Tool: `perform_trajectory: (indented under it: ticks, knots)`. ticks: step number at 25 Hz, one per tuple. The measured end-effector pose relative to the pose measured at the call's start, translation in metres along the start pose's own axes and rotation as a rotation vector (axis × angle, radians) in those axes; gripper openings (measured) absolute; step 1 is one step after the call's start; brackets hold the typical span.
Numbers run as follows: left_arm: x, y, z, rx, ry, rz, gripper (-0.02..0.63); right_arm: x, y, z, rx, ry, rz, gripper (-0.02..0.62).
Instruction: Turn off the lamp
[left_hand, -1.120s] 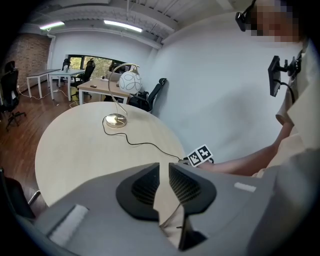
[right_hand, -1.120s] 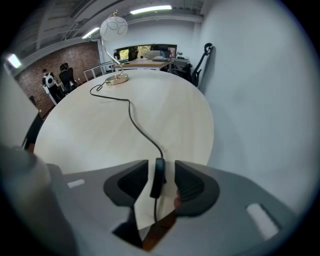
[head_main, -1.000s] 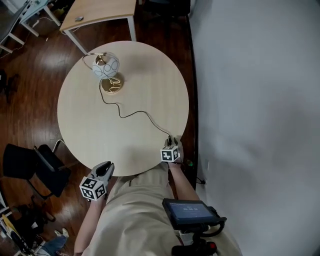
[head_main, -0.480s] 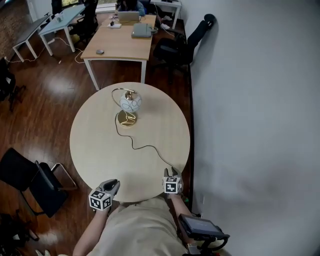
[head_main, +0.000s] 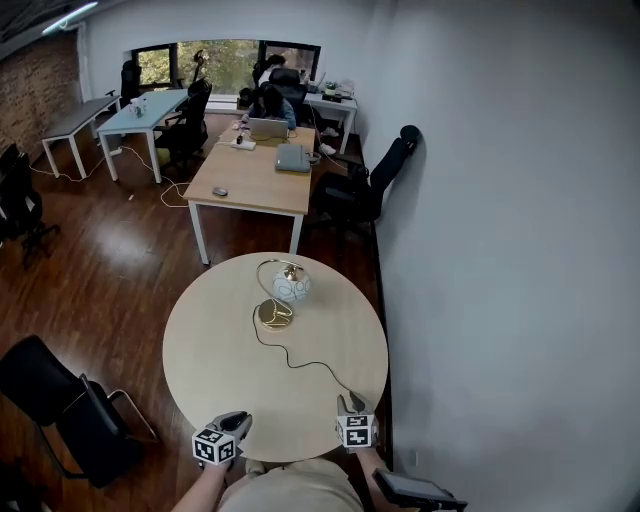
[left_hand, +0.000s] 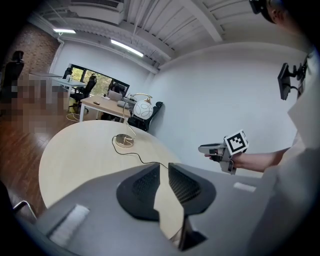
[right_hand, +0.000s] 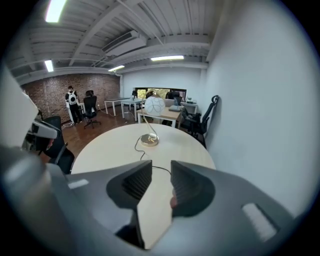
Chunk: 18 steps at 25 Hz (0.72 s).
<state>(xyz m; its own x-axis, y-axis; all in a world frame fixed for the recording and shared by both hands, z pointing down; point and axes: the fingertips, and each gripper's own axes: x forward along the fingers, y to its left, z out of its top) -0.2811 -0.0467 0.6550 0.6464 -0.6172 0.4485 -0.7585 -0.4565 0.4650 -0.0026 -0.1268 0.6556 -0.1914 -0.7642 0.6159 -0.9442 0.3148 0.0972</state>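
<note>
The lamp (head_main: 290, 285), a white globe on a gold arc with a round gold base (head_main: 273, 315), stands at the far side of the round wooden table (head_main: 200, 350). Its black cord (head_main: 300, 362) snakes toward the near right edge. My right gripper (head_main: 350, 402) hovers over that edge near the cord's end; its jaws are open, have just been closing, and hold nothing. My left gripper (head_main: 238, 420) hovers at the near left edge, its jaws narrowly open and empty. The lamp (right_hand: 154, 106) shows far beyond the right gripper (right_hand: 161, 169), and the lamp (left_hand: 142, 109) beyond the left gripper (left_hand: 164, 168) too.
A white wall (head_main: 500, 250) runs close along the table's right side. A black chair (head_main: 60, 410) stands left of the table, and another chair (head_main: 360, 190) behind it. Farther back are wooden desks (head_main: 250, 180) with a seated person (head_main: 268, 100).
The head view has swung up and back, so the table sits lower and smaller and the room shows. The right gripper has risen from the cord at the table's edge. The left gripper shifted along the near edge.
</note>
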Motion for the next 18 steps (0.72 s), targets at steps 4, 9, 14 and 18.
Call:
perform_trajectory:
  ticks: [4,9,14,18]
  knots:
    - [-0.019,0.003,0.003,-0.015,-0.042,-0.041,0.058,-0.036,0.017,0.014,0.019,-0.029,-0.025,0.118]
    - [-0.024,0.001,-0.019,-0.026,-0.044,-0.099,0.061,-0.082,0.034,0.0,0.036,-0.013,-0.043,0.117]
    - [-0.025,0.009,-0.049,-0.026,0.002,-0.124,0.071,-0.109,0.047,-0.015,0.028,-0.023,-0.044,0.117]
    - [-0.04,0.008,-0.052,-0.006,0.014,-0.111,0.075,-0.12,0.054,-0.02,0.01,-0.039,-0.042,0.11]
